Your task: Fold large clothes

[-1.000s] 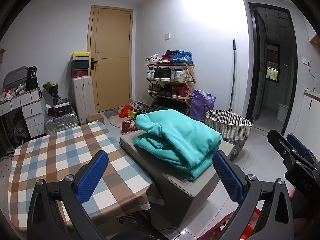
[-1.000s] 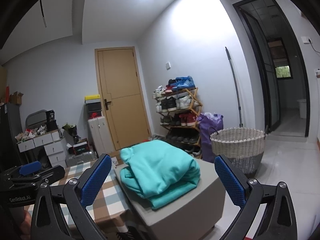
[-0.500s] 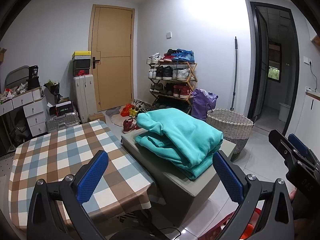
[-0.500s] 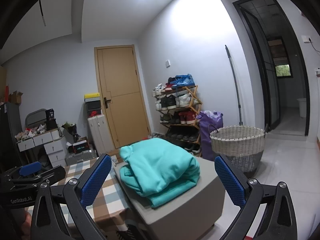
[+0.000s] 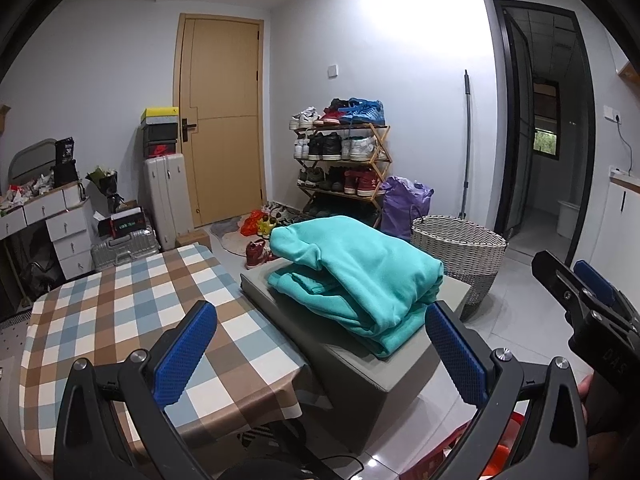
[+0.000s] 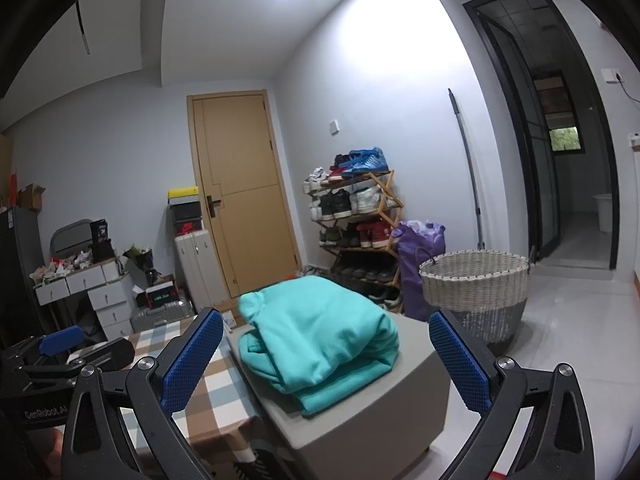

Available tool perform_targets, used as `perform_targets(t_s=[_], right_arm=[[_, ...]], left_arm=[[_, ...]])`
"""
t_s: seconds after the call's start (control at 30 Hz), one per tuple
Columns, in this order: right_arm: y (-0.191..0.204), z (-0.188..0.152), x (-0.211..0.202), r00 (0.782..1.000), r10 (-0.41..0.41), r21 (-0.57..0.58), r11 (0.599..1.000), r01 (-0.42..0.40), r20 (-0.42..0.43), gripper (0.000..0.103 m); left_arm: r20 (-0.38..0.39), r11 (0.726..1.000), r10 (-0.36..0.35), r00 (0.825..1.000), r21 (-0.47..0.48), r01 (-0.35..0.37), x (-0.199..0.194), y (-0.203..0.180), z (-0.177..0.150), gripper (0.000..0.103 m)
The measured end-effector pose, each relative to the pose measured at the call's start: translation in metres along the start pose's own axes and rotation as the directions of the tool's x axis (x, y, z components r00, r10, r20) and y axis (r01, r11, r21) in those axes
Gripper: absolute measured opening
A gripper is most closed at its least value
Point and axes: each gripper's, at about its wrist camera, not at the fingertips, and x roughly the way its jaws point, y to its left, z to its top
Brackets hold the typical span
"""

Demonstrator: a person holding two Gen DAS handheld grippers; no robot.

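My left gripper (image 5: 320, 344) hangs with its jaws spread wide, nothing between the blue pads; my right gripper (image 6: 326, 354) is the same, gaping and empty. Both sit short of the grey ottoman (image 5: 360, 356), which I take as my landmark.

To the left of the ottoman, touching or nearly touching its side, is the checked table (image 5: 120, 320); its top looks bare. On top of the ottoman lies the teal sweatshirt (image 5: 360, 272), already doubled over in thick layers, its near edge close to the ottoman's front corner. Behind and to the right of the ottoman stands the wicker basket (image 5: 460, 248).

Risks, as I judge them:
- The bundle is bulky and soft. A pinch on the top layer alone would peel the fold open instead of lifting the whole.
- It lies near the ottoman's front edge; a drag toward me could tip it to the floor.
- The two grippers are close side by side; they could knock together on reaching in.

Hard to make out:
- Sleeves and hood are tucked out of sight; I cannot say how tidy the fold is underneath.
- The far side of the sweatshirt is hidden.
- Something red below the left gripper is cut off by the frame; cannot identify it.
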Motion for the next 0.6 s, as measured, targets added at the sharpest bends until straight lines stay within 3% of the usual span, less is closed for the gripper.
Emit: perform_targets(t_s=[0.6], right_arm=[[0.0008,-0.0033,-0.0029,1.000,-0.018,-0.016,1.000,0.018,0.008,0.103]], left_arm=[[0.004,0.999,0.007,1.000,-0.039,-0.007,0.0018,-0.0033,0.0007,0.102]])
